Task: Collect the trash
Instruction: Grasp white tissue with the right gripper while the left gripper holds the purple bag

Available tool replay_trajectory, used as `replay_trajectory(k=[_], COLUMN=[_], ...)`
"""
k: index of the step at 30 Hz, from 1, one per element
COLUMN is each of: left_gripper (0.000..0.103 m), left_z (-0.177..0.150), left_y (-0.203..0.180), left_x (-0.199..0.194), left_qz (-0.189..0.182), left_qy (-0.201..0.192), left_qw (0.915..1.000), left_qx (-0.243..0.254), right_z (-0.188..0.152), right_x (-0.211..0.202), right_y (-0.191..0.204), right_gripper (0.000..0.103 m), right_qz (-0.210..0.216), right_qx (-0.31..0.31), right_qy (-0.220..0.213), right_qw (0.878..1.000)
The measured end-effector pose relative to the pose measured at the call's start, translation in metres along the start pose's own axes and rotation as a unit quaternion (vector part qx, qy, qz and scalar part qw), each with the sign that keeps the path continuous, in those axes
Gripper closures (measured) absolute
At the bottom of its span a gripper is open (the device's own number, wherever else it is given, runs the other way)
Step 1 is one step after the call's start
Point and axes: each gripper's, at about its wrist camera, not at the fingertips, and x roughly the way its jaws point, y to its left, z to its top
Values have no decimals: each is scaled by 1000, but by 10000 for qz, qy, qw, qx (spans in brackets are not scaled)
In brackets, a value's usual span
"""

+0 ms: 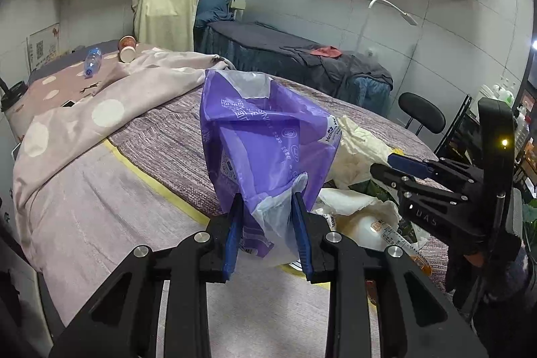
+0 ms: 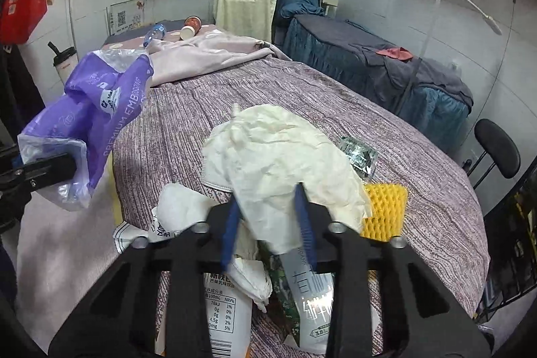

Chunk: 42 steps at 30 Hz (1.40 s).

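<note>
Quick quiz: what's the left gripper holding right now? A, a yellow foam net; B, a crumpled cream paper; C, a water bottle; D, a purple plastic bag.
D: the left gripper has its blue fingers pinched on the lower edge of the purple plastic bag, which stands up above them.

Dim, cool indoor light (fisheye edges bend, corners black).

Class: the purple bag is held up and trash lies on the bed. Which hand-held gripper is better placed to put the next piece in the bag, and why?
The right hand-held gripper: its jaws already straddle the cream paper above the trash pile. The left hand-held gripper is shut on the purple bag, holding it up, so it is not free.
</note>
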Motion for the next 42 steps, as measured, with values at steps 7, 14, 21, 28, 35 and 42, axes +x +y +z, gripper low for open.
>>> replay_trajectory(k=[7, 14, 21, 28, 35, 42], left_gripper=[74, 74, 74, 74, 74, 74], left_z=[-1, 1, 0, -6, -16, -30], left_y=[-4, -20, -54, -99, -146, -198], left_x=[2, -14, -29, -33, -36, -31], left_qz=[-77, -232, -590, -1184, -1878, -2426], left_qy=[4, -187, -350, -282, -113, 148], left_qw=[10000, 9994, 9962, 9881, 9742, 9562], left_qx=[27, 191, 537, 935, 1250, 1632], right_z=[-9, -26, -56, -100, -157, -230], right_x=[-22, -77, -135, -190, -237, -247], right_y=[-10, -30, -51, -80, -121, -159], right_gripper=[100, 100, 100, 100, 100, 100], right_qz=[-15, -17, -221, -609, -1252, -1774], right_qx=[357, 886, 1296, 1755, 2428, 3142], right_qy=[-398, -975, -1365, -1546, -1485, -935], right_qw=[9986, 9913, 9819, 9703, 9504, 9279])
